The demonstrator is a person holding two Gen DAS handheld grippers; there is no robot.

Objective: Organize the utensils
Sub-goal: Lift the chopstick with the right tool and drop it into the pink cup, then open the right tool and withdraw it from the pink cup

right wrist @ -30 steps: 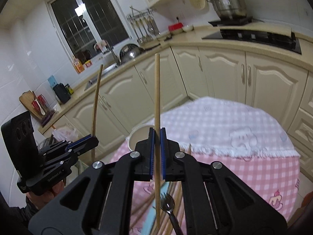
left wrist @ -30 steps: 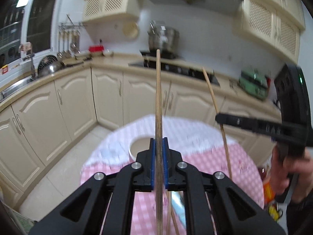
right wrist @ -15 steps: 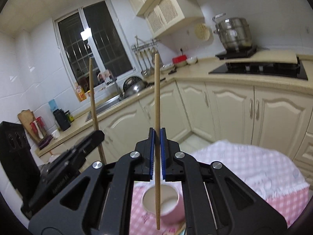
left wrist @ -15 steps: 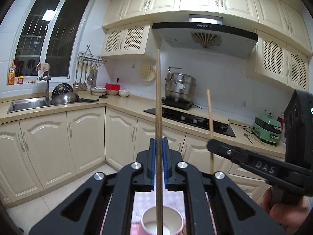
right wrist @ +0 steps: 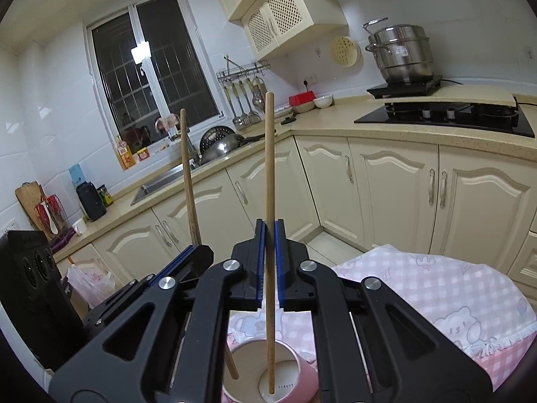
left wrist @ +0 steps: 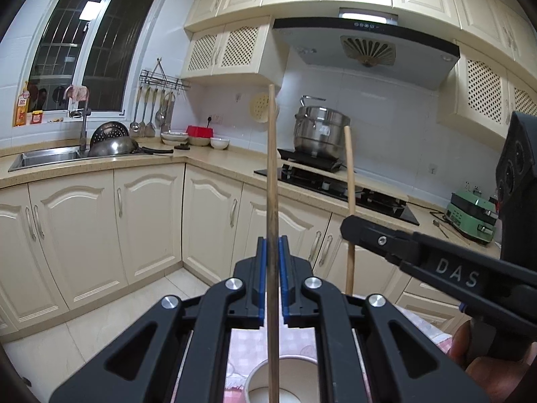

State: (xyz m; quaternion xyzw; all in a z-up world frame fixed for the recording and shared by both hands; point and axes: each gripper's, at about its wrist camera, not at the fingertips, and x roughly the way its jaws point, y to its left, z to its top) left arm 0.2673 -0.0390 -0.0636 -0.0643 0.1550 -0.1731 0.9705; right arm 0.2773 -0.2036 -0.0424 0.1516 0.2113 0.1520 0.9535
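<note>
My left gripper (left wrist: pixel 272 245) is shut on a wooden chopstick (left wrist: pixel 272 174) held upright, its lower end over a pink cup (left wrist: pixel 292 372) with a white inside. My right gripper (right wrist: pixel 269 231) is shut on a second wooden chopstick (right wrist: pixel 269 168), also upright, its lower tip inside the cup's mouth (right wrist: pixel 248 366). In the right wrist view the left gripper's chopstick (right wrist: pixel 188 181) leans beside it, its tip in the cup too. The right gripper and its chopstick also show in the left wrist view (left wrist: pixel 349 201).
The cup stands on a round table with a pink checked cloth (right wrist: pixel 446 295). Cream kitchen cabinets (left wrist: pixel 147 221), a sink (left wrist: pixel 43 156), a hob (left wrist: pixel 329 184) and a steel pot (left wrist: pixel 320 132) lie beyond. A white plastic bag (right wrist: pixel 87 278) sits low at the left.
Both grippers have tilted up from looking down at the table and now hold the chopsticks upright over the cup. The chopstick tips have come down into the cup's mouth.
</note>
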